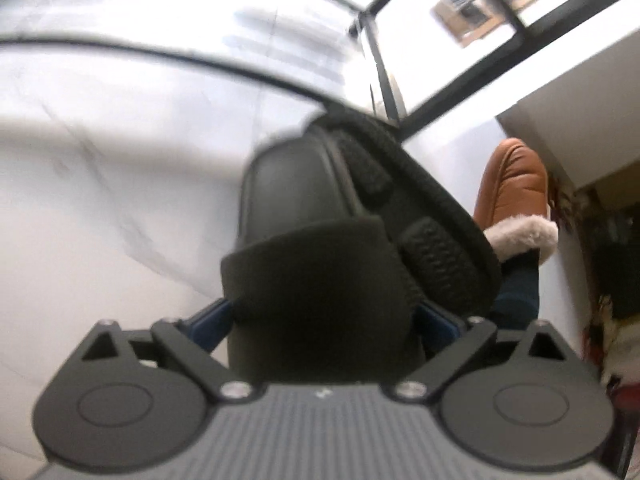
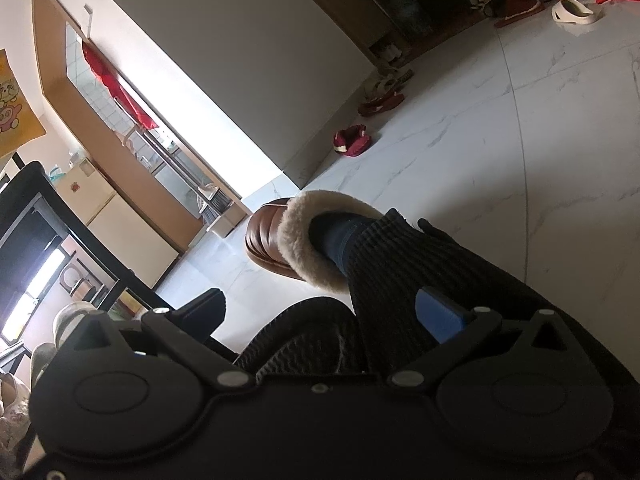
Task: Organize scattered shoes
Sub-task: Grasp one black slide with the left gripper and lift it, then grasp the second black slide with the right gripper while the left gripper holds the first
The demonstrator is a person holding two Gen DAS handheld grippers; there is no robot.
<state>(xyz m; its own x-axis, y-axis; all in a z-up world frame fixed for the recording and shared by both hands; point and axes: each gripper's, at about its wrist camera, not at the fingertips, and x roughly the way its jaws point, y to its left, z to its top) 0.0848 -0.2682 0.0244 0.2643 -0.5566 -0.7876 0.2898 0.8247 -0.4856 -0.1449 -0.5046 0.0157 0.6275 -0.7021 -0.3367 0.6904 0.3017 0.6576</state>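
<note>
While left gripper (image 1: 320,316) clamps black slipper (image 1: 304,216), toe points forward.

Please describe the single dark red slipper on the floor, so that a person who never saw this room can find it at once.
In the right wrist view, follow the white wall down to its corner on the marble floor. The dark red slipper lies alone just beyond that corner. Unlike the mixed shoe pile farther along the wall, nothing touches it.
</note>
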